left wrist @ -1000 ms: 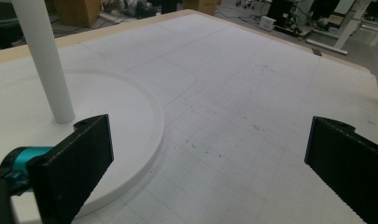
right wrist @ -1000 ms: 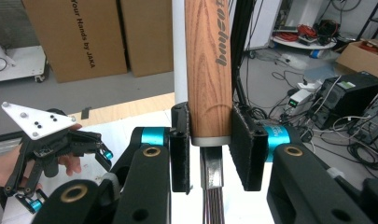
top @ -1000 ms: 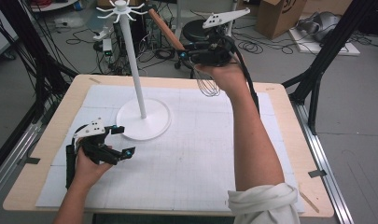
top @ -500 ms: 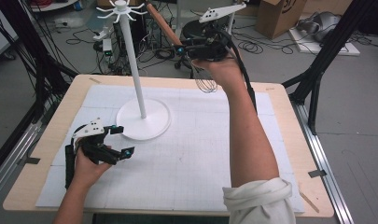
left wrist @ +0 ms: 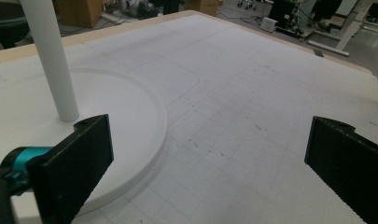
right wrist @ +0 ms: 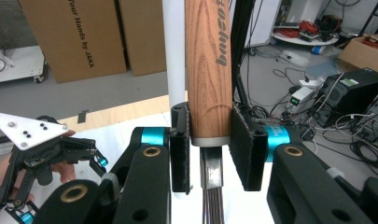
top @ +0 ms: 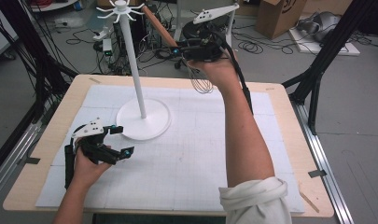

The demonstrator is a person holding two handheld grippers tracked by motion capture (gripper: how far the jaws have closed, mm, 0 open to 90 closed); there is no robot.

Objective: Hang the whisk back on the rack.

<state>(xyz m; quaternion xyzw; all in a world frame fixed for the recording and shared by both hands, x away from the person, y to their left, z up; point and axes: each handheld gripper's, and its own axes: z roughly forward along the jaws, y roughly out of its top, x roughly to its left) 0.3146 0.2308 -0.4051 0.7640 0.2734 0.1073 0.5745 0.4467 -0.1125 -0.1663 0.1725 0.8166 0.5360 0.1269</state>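
White hook stand (top: 142, 119), round base and tall pole, upright on the table's white mat (top: 196, 158); wooden-handled wire whisk (top: 159, 27) raised beside its top hooks, presumably for hanging; right gripper (right wrist: 209, 154) clenched on the handle; left gripper (top: 123, 140) released, low near the base.
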